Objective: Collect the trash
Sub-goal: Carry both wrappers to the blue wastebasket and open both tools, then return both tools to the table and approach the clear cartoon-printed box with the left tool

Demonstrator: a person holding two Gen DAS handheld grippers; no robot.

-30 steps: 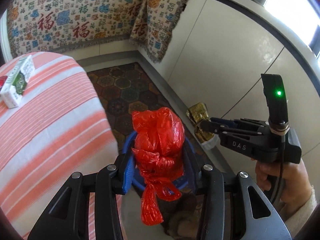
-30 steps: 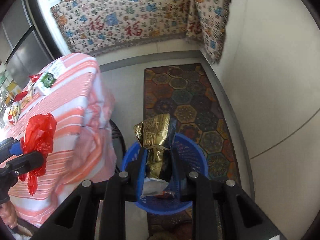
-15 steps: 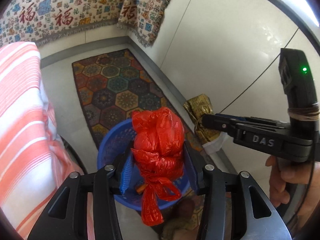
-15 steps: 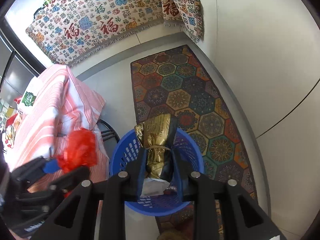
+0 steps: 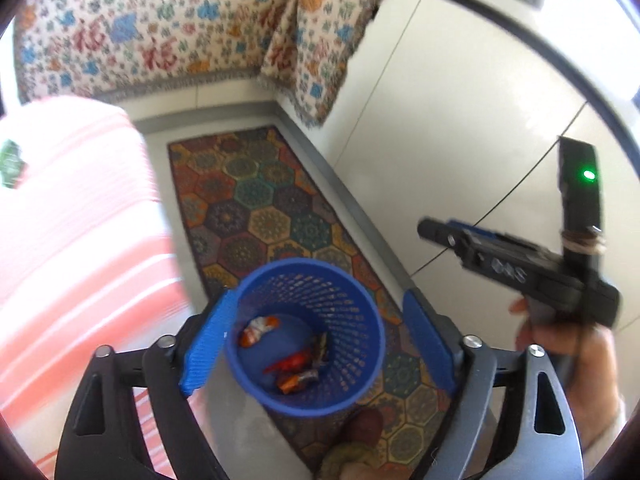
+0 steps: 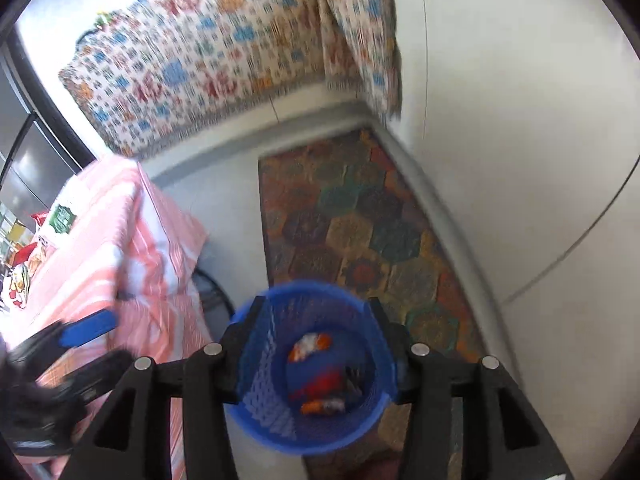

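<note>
A blue mesh basket (image 5: 360, 344) (image 6: 260, 384) stands on the floor straight below both grippers. Inside lie a red plastic bag (image 5: 292, 362) (image 6: 324, 384), an orange-and-white wrapper (image 5: 258, 326) (image 6: 310, 346) and a dark crumpled piece (image 5: 322, 346). My left gripper (image 5: 318, 340) hangs over the basket with its jaws opening wide and nothing between the blue pads (image 5: 208, 344). My right gripper (image 6: 316, 340) is also above the basket, jaws opening, nothing held. A hand (image 5: 560, 340) holds the right gripper (image 5: 444, 236) at the right of the left wrist view.
A table with a pink-striped cloth (image 5: 60, 240) (image 6: 100, 240) stands left of the basket, with a green-and-white box (image 6: 60, 218) on it. A patterned rug (image 5: 256, 200) (image 6: 360, 220) runs along the white wall (image 5: 440, 120). A foot (image 5: 352, 440) is near the basket.
The red bag has left my left gripper and the gold packet my right one; both jaws now stand wider and empty. The red bag lies in the basket.
</note>
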